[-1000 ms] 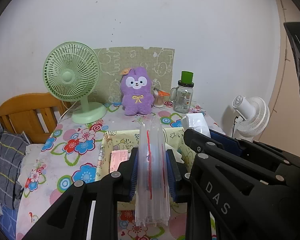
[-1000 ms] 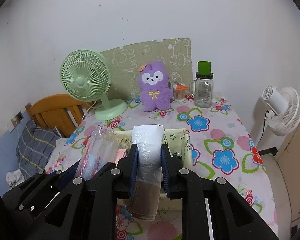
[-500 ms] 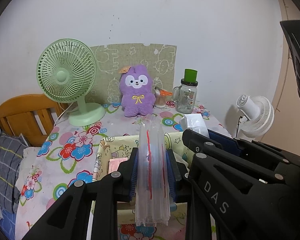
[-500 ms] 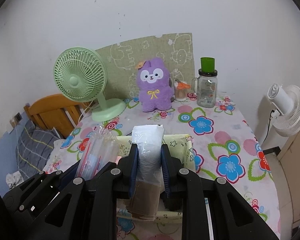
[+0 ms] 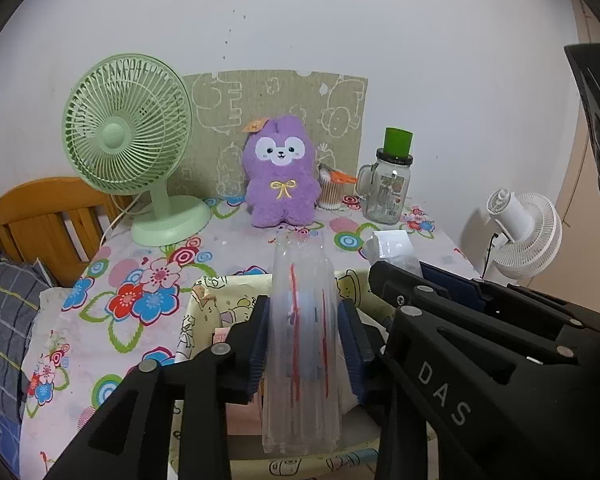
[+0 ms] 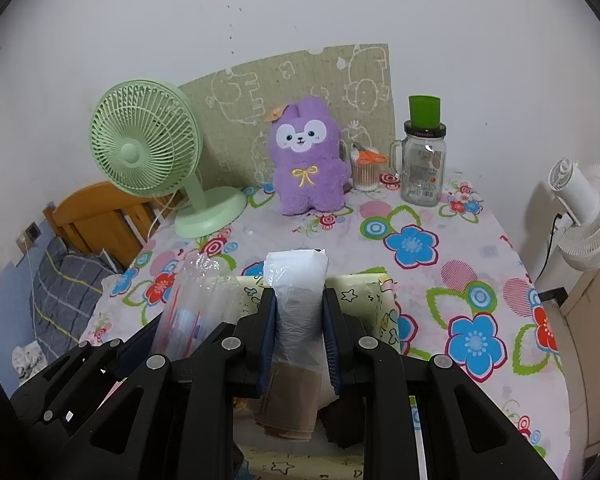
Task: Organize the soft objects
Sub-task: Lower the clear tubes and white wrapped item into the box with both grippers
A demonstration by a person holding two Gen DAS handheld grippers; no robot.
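My left gripper is shut on a clear plastic packet with red stripes, held above a yellow cartoon-print fabric bin. My right gripper is shut on a white and brown bagged packet, held above the same bin. The left packet also shows in the right wrist view, and the right packet in the left wrist view. A purple plush toy sits at the back of the table.
A green desk fan stands back left. A glass jar with a green lid and a cup of cotton swabs stand back right. A white fan is off the table's right. A wooden bed headboard is left.
Both grippers have risen and shifted slightly back with their packets still held; the bin and table sit lower and nearer in view.
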